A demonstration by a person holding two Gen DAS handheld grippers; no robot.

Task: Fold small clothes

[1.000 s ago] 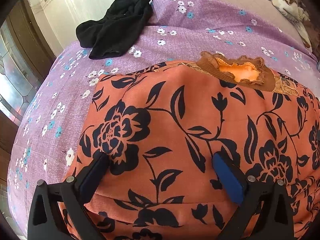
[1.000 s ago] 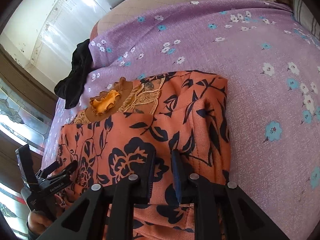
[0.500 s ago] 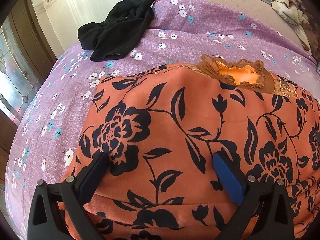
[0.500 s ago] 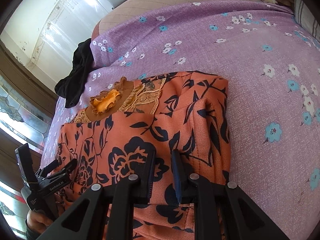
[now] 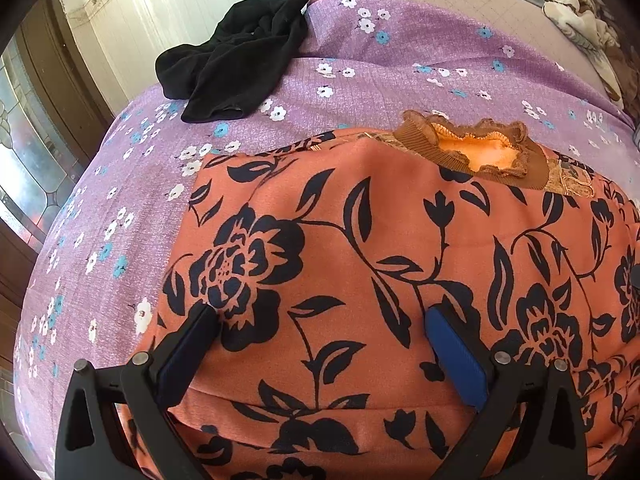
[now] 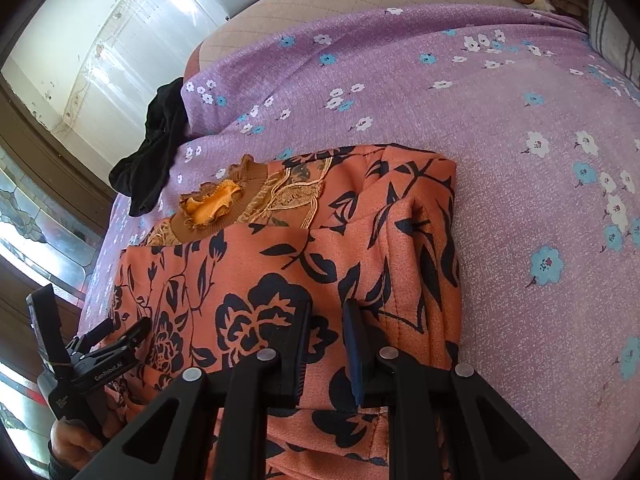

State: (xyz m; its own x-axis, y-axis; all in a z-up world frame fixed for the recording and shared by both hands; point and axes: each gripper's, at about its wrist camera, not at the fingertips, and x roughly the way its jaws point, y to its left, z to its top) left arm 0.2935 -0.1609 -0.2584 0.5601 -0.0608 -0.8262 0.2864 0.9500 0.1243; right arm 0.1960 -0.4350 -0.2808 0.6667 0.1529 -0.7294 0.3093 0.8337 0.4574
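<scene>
Where the purple flowered bedsheet (image 5: 400, 64) spreads, the folded orange black-floral garment (image 5: 360, 248) lies; left gripper (image 5: 320, 344) fingers wide apart, resting on it; right gripper (image 6: 326, 344) nearly together, pinching a fabric fold at its near edge.

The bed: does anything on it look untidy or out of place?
Yes. A black garment lies crumpled at the far edge of the purple sheet, unfolded, away from the orange floral garment, which lies flat with its sides folded in.
</scene>
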